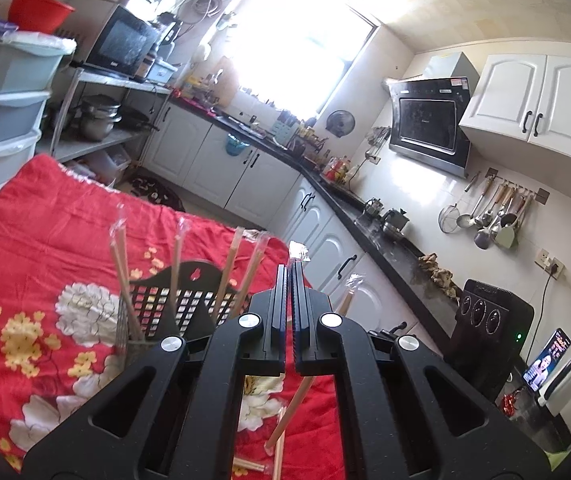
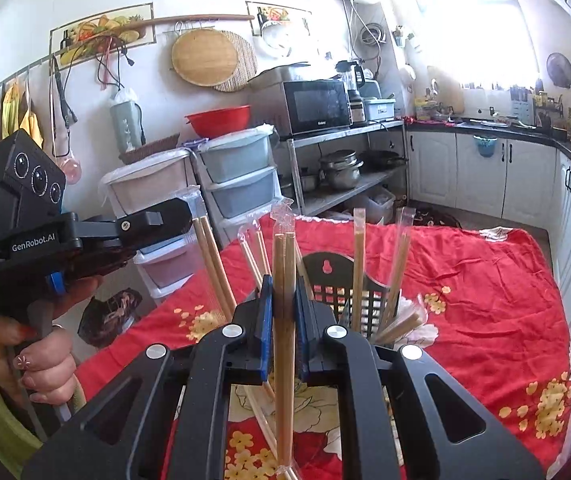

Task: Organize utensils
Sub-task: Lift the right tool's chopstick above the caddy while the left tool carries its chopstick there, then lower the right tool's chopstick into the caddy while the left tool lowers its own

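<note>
My right gripper (image 2: 284, 308) is clamped on a wrapped pair of chopsticks (image 2: 284, 272), held upright between the blue pads (image 2: 263, 320), with the wrapper's crimped top sticking up above the fingers. Just behind it stands the black holder (image 2: 327, 276) on the red floral cloth (image 2: 485, 280), with several more wrapped pairs leaning in it at different angles. More wrapped pairs lie flat on the cloth under my gripper. On the left I see my left gripper (image 2: 165, 216) held in a hand (image 2: 41, 360), pinching another wrapped pair (image 2: 213, 264) that tilts down toward the holder.
</note>
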Demonstrator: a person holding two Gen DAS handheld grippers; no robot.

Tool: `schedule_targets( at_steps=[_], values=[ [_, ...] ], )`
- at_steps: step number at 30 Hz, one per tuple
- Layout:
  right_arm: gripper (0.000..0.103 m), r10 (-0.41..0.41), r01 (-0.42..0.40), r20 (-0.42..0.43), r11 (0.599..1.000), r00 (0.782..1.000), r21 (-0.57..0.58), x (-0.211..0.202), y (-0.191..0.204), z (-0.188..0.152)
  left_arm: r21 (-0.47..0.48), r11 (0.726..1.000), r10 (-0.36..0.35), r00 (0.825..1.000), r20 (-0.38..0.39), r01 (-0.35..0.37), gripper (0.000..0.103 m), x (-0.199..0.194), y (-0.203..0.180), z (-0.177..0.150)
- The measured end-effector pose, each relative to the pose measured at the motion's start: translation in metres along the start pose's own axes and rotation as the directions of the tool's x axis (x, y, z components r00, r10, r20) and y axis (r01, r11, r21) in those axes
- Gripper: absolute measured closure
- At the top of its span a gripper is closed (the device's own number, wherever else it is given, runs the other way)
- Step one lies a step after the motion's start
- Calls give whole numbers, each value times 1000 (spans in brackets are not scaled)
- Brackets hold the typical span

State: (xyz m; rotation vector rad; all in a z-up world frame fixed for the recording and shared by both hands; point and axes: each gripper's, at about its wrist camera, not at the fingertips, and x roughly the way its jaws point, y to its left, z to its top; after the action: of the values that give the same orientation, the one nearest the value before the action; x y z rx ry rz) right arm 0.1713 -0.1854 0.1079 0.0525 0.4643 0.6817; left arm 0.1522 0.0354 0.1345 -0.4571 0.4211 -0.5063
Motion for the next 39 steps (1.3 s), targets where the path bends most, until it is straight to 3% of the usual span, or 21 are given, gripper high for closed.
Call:
schedule_targets(
  at_steps=[25,39],
  values=[
    [93,-6,11,139,999,990,-34,-2,2,56,75,996,43,991,127,-53,103,-4,-11,65],
    [93,-20,31,217,998,976,-49,3,5,90,102,988,95,982,166,-113,103,6,-11,77]
  ],
)
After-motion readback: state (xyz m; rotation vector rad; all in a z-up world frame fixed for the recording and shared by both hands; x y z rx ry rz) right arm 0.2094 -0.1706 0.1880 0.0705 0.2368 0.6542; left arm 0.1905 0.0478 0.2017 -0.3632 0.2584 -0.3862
